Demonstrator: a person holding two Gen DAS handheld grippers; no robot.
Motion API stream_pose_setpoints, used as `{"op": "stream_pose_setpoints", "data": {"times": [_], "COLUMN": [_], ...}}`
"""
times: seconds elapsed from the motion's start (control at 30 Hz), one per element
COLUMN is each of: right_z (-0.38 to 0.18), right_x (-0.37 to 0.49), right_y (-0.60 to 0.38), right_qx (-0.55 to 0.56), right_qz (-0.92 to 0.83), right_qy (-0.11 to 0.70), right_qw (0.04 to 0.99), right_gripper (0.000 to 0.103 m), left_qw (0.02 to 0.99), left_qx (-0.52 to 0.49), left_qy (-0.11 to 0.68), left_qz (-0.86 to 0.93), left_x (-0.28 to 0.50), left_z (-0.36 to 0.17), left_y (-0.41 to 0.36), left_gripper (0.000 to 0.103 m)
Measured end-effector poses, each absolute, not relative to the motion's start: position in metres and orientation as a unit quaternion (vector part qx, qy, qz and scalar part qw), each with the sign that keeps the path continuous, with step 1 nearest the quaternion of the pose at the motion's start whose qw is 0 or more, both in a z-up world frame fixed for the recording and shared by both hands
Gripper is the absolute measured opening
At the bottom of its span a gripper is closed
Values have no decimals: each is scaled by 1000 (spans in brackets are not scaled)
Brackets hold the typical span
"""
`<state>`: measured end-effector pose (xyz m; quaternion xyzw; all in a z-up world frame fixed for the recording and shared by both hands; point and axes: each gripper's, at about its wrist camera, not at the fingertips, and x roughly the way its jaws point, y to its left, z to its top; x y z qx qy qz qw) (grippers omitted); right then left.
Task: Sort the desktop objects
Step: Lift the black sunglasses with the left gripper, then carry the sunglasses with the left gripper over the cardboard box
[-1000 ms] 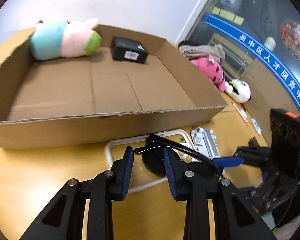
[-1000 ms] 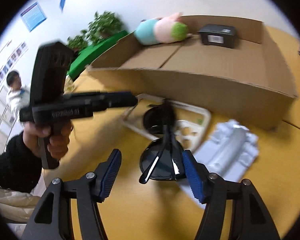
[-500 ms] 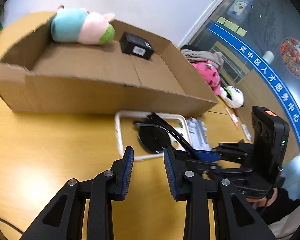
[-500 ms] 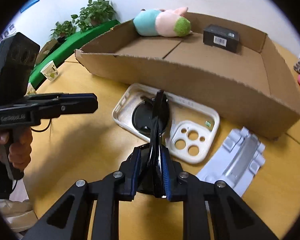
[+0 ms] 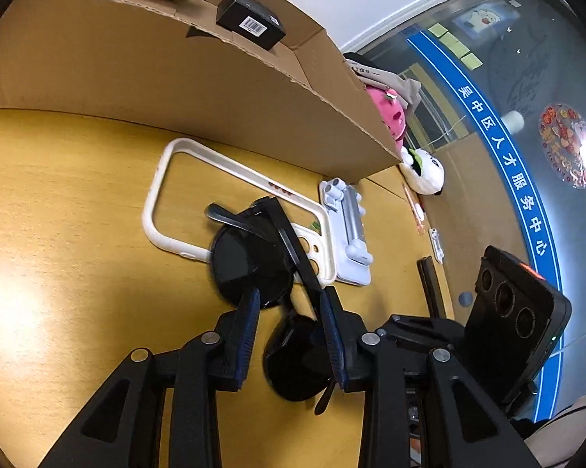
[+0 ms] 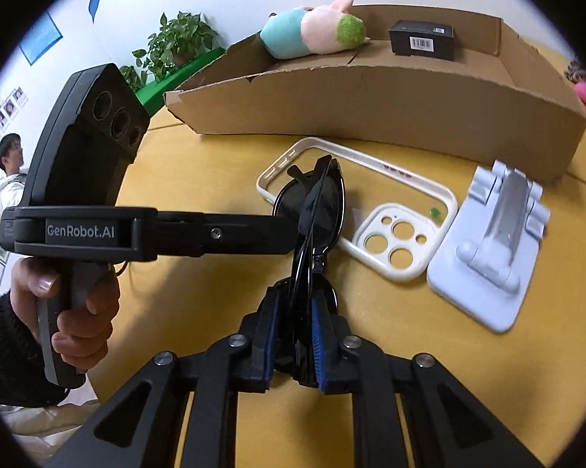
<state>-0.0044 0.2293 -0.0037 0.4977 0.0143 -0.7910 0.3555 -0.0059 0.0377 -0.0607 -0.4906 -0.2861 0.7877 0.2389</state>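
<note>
**A:** You're in an office, some kind of service centre. Glass partition (image 5: 484, 89) beside your desk carries a blue band with white Chinese characters (image 5: 505, 163), sticky notes (image 5: 455, 45) stuck above it.

**B:** What else shows it?

**A:** White wall with rows of small portrait photos (image 6: 4, 111) and blue posters (image 6: 41, 37), potted plants (image 6: 176, 45) on a green ledge, a person (image 6: 8, 167) standing by the wall. Yellow wooden table (image 5: 59, 253) (round edge, meeting-table type).
</note>
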Motion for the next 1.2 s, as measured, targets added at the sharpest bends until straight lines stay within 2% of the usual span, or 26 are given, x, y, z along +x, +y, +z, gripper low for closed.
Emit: {"op": "stream_pose_setpoints", "data": {"times": [0.17, 0.27, 0.43, 0.5, 0.63, 0.67, 0.7, 1.2], "right_z": [-6, -10, -12, -10, -1, 0, 0, 26], "right_x": [-4, -5, -3, 0, 6, 7, 7, 0], "right_y": [228, 229, 223, 218, 208, 207, 207, 177], "right_qx": [500, 507, 508, 502, 483, 480, 479, 417], "right_qz": [-788, -781, -774, -773, -779, -780, -779, -798], "right_qy": [1, -19, -34, -30, -16, -17, -20, -19], "right_qw": [360, 364, 377, 387, 400, 402, 404, 434], "right_gripper": [14, 14, 13, 13, 11, 11, 11, 10], "left_qw": [248, 243, 252, 253, 255, 256, 262, 217], "left_qx": [-494, -510, -518, -514, -495, -488, -481, -428], "left_qy": [-295, -308, -319, -324, -329, -330, -338, -277], "left_qz": [779, 765, 752, 753, 763, 766, 765, 832], "left_x": [0, 6, 13, 11, 12, 12, 13, 0], "left_z": [-58, -66, -72, -73, -63, -59, -55, 22], "left_y": [34, 30, 33, 31, 26, 24, 23, 3], "left_gripper": [34, 48, 47, 35, 30, 22, 7, 6]}}
